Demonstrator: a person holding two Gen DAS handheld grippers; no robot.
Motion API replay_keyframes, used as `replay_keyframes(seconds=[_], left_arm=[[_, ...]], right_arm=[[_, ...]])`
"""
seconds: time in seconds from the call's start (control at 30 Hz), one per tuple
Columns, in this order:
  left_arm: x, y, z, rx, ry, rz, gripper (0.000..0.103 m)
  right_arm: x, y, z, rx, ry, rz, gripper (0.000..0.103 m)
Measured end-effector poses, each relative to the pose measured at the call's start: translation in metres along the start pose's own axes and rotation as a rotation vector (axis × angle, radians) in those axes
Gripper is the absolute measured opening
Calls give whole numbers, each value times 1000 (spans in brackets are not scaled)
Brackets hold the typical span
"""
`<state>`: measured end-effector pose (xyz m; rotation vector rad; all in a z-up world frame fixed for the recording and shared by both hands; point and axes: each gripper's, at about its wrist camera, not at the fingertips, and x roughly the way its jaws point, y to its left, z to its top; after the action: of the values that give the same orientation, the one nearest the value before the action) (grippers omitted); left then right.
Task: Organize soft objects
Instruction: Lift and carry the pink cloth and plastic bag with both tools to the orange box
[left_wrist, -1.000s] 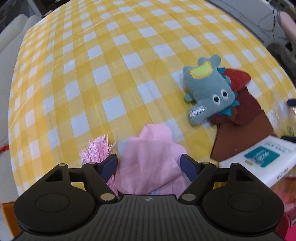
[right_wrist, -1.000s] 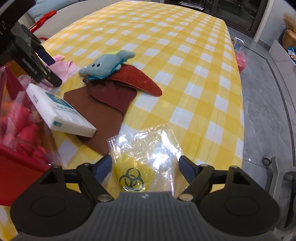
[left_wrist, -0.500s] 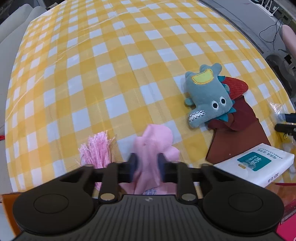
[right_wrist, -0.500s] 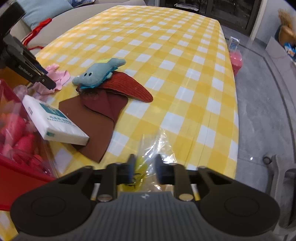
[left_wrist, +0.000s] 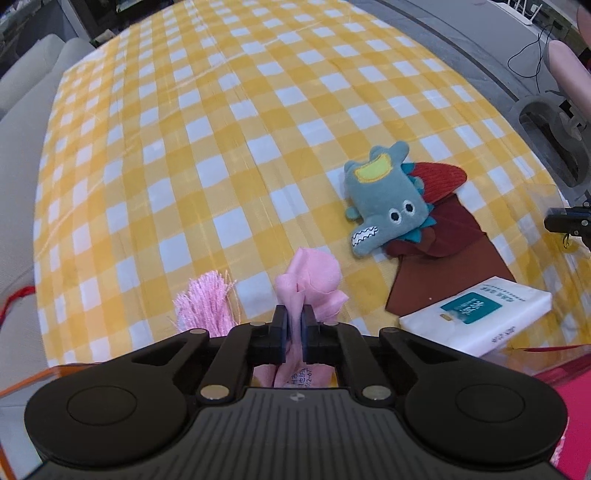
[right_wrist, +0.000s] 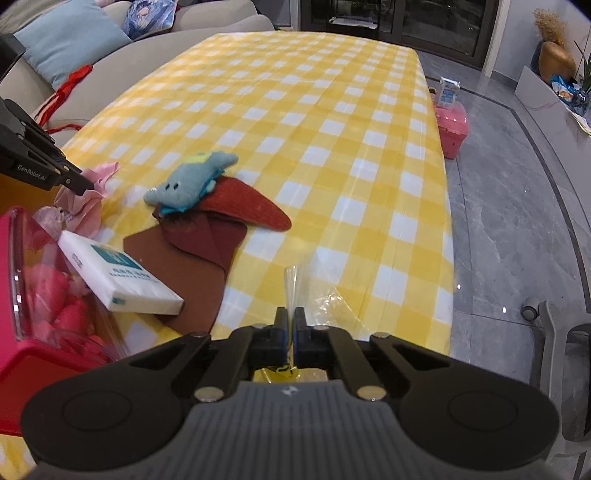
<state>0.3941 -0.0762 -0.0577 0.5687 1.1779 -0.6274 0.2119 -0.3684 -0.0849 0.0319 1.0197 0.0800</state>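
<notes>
My left gripper (left_wrist: 293, 320) is shut on a pink cloth (left_wrist: 314, 278) and lifts its bunched top off the yellow checked table (left_wrist: 184, 147). The left gripper also shows at the left of the right wrist view (right_wrist: 79, 182), holding the cloth (right_wrist: 92, 195). My right gripper (right_wrist: 290, 317) is shut on a clear yellow plastic bag (right_wrist: 325, 302) near the table's front edge. A blue-grey plush toy (left_wrist: 384, 199) lies on red and brown felt pieces (left_wrist: 443, 236) between the grippers; it also shows in the right wrist view (right_wrist: 188, 181).
A white tissue pack (left_wrist: 476, 314) lies by the brown felt. A pink tassel (left_wrist: 205, 306) lies left of the cloth. A red bin with pink soft items (right_wrist: 37, 295) stands at the left. A sofa (right_wrist: 74, 48) and the floor (right_wrist: 517, 184) flank the table.
Both grippers went from open to shut: the left closed on the pink cloth, the right on the plastic bag. Both have lifted, pulling each item up.
</notes>
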Motion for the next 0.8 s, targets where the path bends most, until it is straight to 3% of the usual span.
replay_keyframes(seconds=[0.8], left_arm=[[-104,11,-41,-29,-96,76,7]], right_arm=[[-72,53,29,-29,-143,17,0]])
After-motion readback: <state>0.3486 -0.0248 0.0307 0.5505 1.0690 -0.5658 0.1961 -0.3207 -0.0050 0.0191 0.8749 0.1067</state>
